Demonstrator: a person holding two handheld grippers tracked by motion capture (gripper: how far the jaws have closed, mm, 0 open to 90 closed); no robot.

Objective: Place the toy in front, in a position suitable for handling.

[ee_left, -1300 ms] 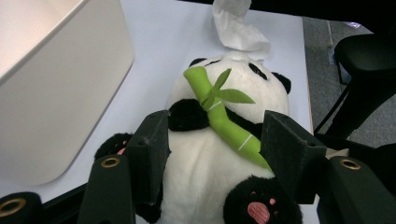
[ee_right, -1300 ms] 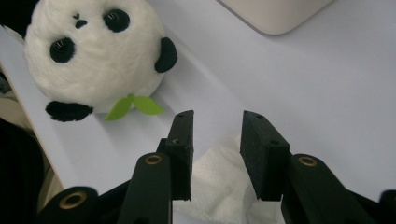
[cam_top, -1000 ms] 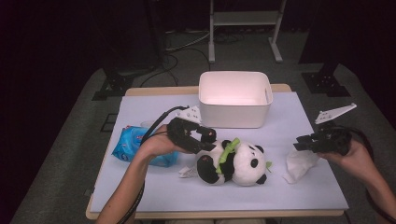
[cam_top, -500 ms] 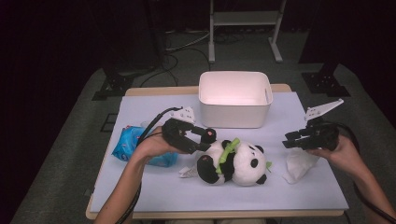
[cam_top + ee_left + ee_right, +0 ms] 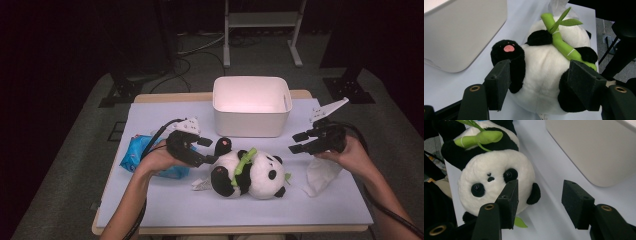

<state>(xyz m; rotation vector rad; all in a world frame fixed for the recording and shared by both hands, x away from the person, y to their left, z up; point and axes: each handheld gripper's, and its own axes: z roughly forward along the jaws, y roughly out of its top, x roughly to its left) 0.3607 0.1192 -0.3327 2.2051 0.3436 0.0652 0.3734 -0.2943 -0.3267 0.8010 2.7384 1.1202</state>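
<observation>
Plush panda (image 5: pixel 250 172) lies on its back mid-table, just in front of the white bin (image 5: pixel 251 106). Your left gripper (image 5: pixel 209 151) straddles its lower body, jaws just widening, contact seemingly none. Your right gripper (image 5: pixel 299 142), also just opening, holds nothing beside its head.

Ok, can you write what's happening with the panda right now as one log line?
left tongs: open, jaws either side of panda bottom, just been opening | right tongs: open, empty, near panda's head, just been opening | bin: behind panda
</observation>
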